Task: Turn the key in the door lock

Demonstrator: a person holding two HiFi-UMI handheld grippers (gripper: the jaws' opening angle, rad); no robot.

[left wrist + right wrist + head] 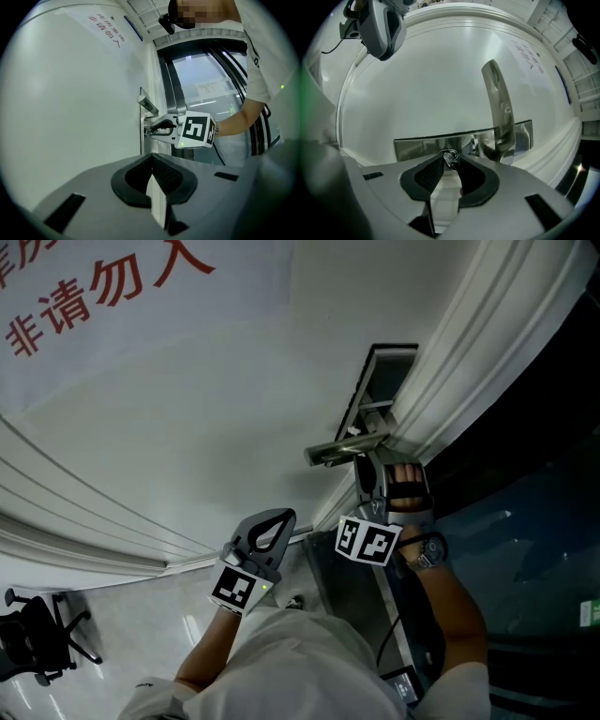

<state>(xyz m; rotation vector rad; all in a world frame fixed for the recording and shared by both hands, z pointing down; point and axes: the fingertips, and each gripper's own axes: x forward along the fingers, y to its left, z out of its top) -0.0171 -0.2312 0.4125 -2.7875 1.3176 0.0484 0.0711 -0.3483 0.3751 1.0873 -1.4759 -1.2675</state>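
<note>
Right now the right gripper (150,130) is pinching the key (450,159), its two dark pads pressing on either side of the key's head with only that narrow width between them. The key is sitting in the steel lock plate (417,147) on the white door (431,79), just beside the root of the lever handle (499,108), which is projecting out from the same plate. The left gripper (151,160) is hanging well apart from the lock, its jaws meeting at the tips and carrying nothing.

The step in hand is looking like the turn itself. Doing it well is probably a matter of rolling the wrist about the key's own line rather than swinging the whole hand. The right gripper is pointing squarely into the plate, and holding that line should stop the key from binding or bending in the lock. The pads are gripping only the outer part of the head, so firm pressure is likely needed to stop it slipping as the lock resists. The handle is standing close beside the jaws, so the roll is best kept tight enough that the gripper body is not knocking it. Pulling outward seems unwise until the turn is finished
</note>
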